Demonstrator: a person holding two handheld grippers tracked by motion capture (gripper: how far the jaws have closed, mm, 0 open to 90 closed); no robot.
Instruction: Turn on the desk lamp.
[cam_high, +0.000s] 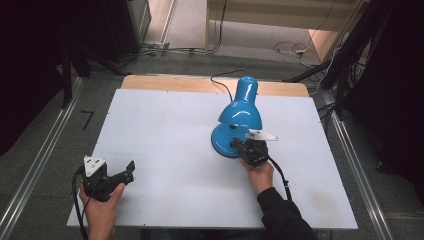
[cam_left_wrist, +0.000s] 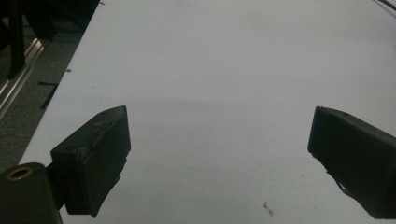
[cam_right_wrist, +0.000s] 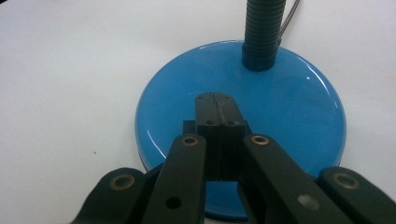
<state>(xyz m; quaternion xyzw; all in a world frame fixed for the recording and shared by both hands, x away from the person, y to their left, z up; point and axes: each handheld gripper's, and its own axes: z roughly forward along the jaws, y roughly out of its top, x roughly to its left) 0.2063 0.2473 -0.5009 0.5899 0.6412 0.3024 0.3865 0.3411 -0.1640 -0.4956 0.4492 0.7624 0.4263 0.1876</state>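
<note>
Under my right gripper (cam_right_wrist: 215, 100), jaws pressed together empty, sits the blue lamp base (cam_right_wrist: 289, 116). Its switch likely needs a straight, gentle press. My left gripper (cam_left_wrist: 219, 140) gapes wide, idle.

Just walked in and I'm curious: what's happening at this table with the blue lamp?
A person holds a hand-held gripper in each hand. The right hand-held gripper is shut, its tips over the round base of the blue desk lamp; nothing shows between its jaws. The left hand-held gripper hangs open over the white table, away from the lamp.
</note>
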